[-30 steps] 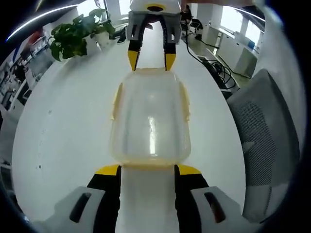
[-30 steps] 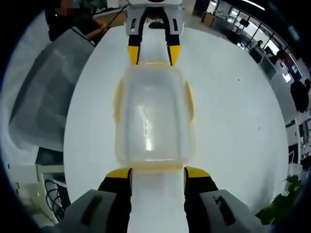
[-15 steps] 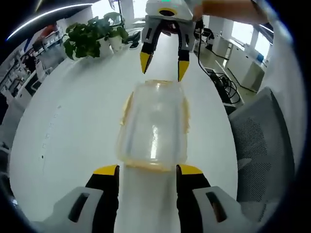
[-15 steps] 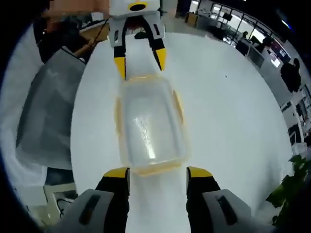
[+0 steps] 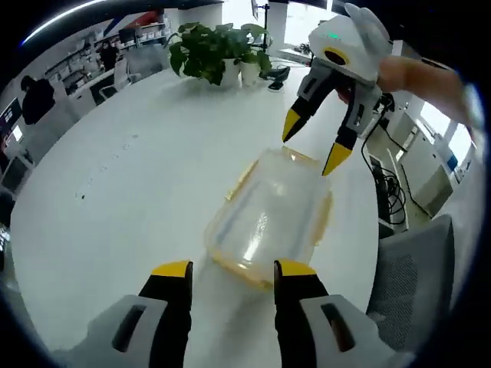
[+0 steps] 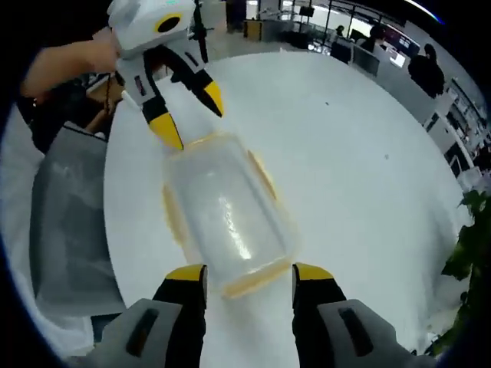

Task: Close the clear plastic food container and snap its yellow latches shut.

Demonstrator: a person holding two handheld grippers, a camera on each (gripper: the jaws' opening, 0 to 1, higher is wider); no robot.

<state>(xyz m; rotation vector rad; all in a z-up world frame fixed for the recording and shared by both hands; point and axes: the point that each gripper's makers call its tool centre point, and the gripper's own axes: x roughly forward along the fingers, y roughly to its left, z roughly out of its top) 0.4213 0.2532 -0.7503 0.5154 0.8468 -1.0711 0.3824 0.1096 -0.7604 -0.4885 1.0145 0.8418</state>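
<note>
In the left gripper view, the clear container (image 5: 270, 218) with its lid on and yellow latches (image 5: 323, 222) along its sides lies on the white table (image 5: 115, 199), just ahead of the left gripper (image 5: 228, 270), whose jaws are spread and empty; the right gripper (image 5: 314, 147), jaws also apart, hovers at the far end, with potted plants (image 5: 215, 50) and a grey chair (image 5: 418, 284) beyond. In the right gripper view, the container (image 6: 222, 218) sits before the right gripper (image 6: 247, 274), the left gripper (image 6: 188, 115) hangs over its far corner in a hand (image 6: 77, 57), and a grey chair (image 6: 65, 222) stands alongside, but here people at desks fill the background
</note>
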